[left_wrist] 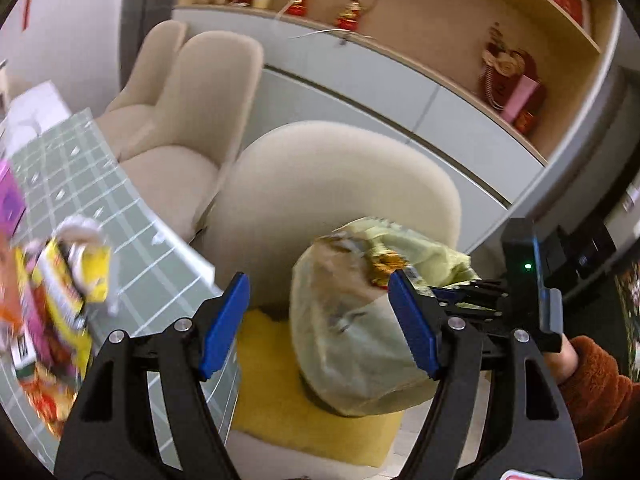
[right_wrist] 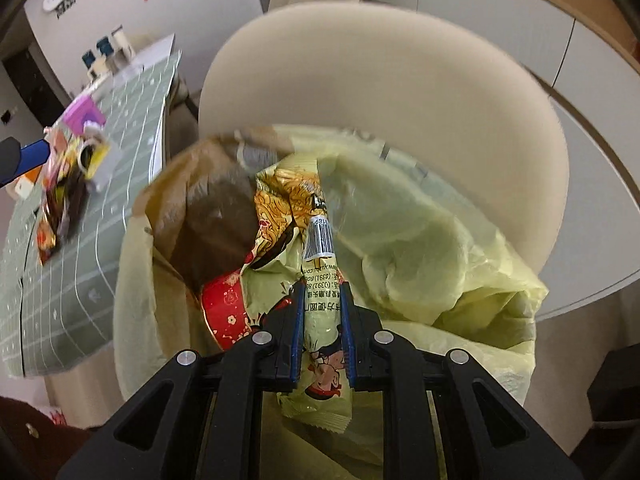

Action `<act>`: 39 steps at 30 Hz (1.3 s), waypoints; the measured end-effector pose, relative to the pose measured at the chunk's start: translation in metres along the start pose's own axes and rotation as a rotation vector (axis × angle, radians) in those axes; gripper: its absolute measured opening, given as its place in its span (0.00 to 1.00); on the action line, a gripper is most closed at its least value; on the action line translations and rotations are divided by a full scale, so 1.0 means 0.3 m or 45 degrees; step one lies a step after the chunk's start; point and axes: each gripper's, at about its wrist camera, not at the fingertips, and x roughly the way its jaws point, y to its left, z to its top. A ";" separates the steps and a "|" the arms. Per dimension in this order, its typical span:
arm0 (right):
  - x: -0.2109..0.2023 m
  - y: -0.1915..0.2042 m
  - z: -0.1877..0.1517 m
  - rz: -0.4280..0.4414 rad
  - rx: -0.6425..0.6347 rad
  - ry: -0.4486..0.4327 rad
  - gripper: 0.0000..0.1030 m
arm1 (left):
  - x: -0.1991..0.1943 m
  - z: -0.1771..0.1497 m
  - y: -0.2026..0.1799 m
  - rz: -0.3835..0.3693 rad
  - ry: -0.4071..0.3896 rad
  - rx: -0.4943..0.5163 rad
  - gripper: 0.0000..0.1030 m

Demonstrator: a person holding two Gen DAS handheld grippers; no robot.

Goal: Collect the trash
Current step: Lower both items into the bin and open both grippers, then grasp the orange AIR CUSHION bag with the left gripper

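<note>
A bin lined with a pale yellow-green bag (right_wrist: pixel 420 248) stands on a chair; it also shows in the left wrist view (left_wrist: pixel 352 320). My right gripper (right_wrist: pixel 322 320) is shut on a pale green snack wrapper (right_wrist: pixel 324 308) and holds it over the bin's mouth, above a gold wrapper (right_wrist: pixel 280 200) and a red cup (right_wrist: pixel 224 312) inside. My left gripper (left_wrist: pixel 316 320) is open and empty, between the table and the bin. A pile of colourful wrappers (left_wrist: pixel 56 304) lies on the green mat, to its left; the pile also shows in the right wrist view (right_wrist: pixel 68 184).
The green grid mat (left_wrist: pixel 100 184) covers the table at the left. A beige chair (right_wrist: pixel 380 92) with a yellow cushion (left_wrist: pixel 280 392) holds the bin. More beige chairs (left_wrist: pixel 188 92) and a white cabinet with shelf ornaments (left_wrist: pixel 348 16) stand behind.
</note>
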 end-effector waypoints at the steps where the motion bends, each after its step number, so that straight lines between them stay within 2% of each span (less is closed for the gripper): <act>1: -0.004 -0.001 -0.010 -0.003 0.004 -0.001 0.16 | -0.003 -0.016 0.024 0.006 0.001 -0.018 0.66; 5: -0.044 -0.004 -0.038 -0.091 0.028 -0.068 0.19 | -0.041 -0.063 0.083 0.045 -0.001 -0.084 0.66; 7: -0.074 -0.008 -0.051 -0.111 0.070 -0.123 0.35 | -0.069 -0.077 0.115 0.056 -0.007 -0.106 0.66; 8: -0.088 -0.016 -0.053 -0.112 0.093 -0.139 0.37 | -0.083 -0.085 0.133 0.060 -0.009 -0.112 0.66; 9: -0.108 -0.023 -0.056 -0.116 0.137 -0.167 0.44 | -0.097 -0.091 0.146 0.066 -0.011 -0.117 0.66; 10: -0.120 -0.023 -0.060 -0.109 0.161 -0.180 0.53 | -0.111 -0.099 0.159 0.071 -0.014 -0.119 0.66; 12: -0.161 -0.018 -0.074 -0.114 0.207 -0.232 0.60 | -0.133 -0.110 0.183 0.072 -0.014 -0.121 0.66; 17: -0.284 0.041 -0.105 -0.162 0.269 -0.391 0.61 | -0.196 -0.146 0.260 0.089 -0.023 -0.112 0.66; 21: -0.374 0.151 -0.123 -0.162 0.276 -0.524 0.64 | -0.257 -0.177 0.350 0.093 -0.013 -0.131 0.66; 24: -0.402 0.251 -0.117 -0.128 0.270 -0.588 0.66 | -0.329 -0.196 0.432 0.126 -0.048 -0.123 0.66; 27: -0.401 0.373 -0.107 -0.057 0.269 -0.611 0.67 | -0.394 -0.224 0.533 0.153 -0.076 -0.150 0.66; 29: -0.398 0.459 -0.104 -0.019 0.254 -0.618 0.69 | -0.443 -0.259 0.643 0.170 -0.088 -0.195 0.66; 35: -0.345 0.727 -0.076 -0.023 0.138 -0.530 0.70 | -0.536 -0.374 0.913 0.198 -0.092 -0.280 0.66; 39: -0.312 0.875 -0.086 0.027 0.140 -0.515 0.70 | -0.569 -0.437 1.034 0.210 -0.092 -0.285 0.66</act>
